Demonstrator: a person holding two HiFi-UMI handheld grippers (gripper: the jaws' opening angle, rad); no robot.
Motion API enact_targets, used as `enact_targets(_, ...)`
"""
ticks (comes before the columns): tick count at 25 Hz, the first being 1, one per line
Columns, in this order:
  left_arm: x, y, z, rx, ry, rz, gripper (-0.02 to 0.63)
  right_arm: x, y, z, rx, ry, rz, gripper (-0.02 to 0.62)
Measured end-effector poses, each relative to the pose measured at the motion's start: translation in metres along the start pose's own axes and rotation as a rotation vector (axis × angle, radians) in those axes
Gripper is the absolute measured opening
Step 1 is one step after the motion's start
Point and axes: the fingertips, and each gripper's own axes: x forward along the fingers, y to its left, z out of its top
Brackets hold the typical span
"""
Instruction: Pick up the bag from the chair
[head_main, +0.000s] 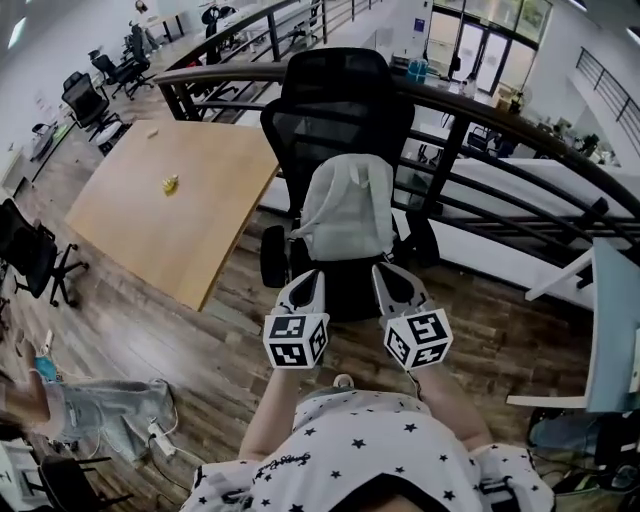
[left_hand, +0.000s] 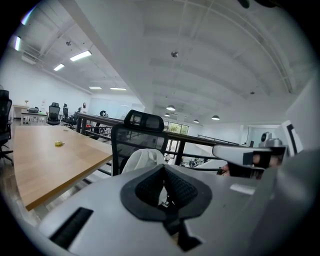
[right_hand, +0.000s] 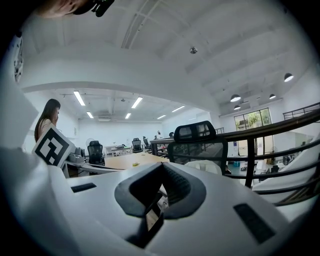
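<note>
Both grippers are closed with nothing between their pads. The left gripper (head_main: 306, 283) and the right gripper (head_main: 390, 280) are held side by side, a little apart, and both point at the black mesh office chair (head_main: 340, 95) straight ahead of them. The light grey backpack (head_main: 347, 205) stands upright on the chair's seat, leaning on the backrest, just past both sets of tips and clear of them. In the left gripper view it shows directly above the closed jaws (left_hand: 144, 159), and in the right gripper view slightly to their right (right_hand: 206, 166). A wooden table (head_main: 160, 225) lies out to the left of the left gripper, with a small yellow object (head_main: 171, 183) on it. A dark metal railing (head_main: 500, 110) runs behind the chair.
</note>
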Motion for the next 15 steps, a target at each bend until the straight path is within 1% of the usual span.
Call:
enact_targets(4, 0.026, 0.018, 0.009, -0.001, 0.014, -0.018, 0.009, 0.031, -0.014, 0.003, -0.009, 0.013, -0.024, -0.006)
enact_targets(8, 0.053, 0.032, 0.009, 0.003, 0.047, -0.036, 0.009, 0.056, -0.031, -0.002, -0.011, 0.037, -0.058, -0.006)
enact_targets(15, 0.103, 0.044, 0.010, 0.005, 0.064, -0.064, 0.009, 0.098, -0.065, -0.011, -0.031, 0.065, -0.080, -0.006)
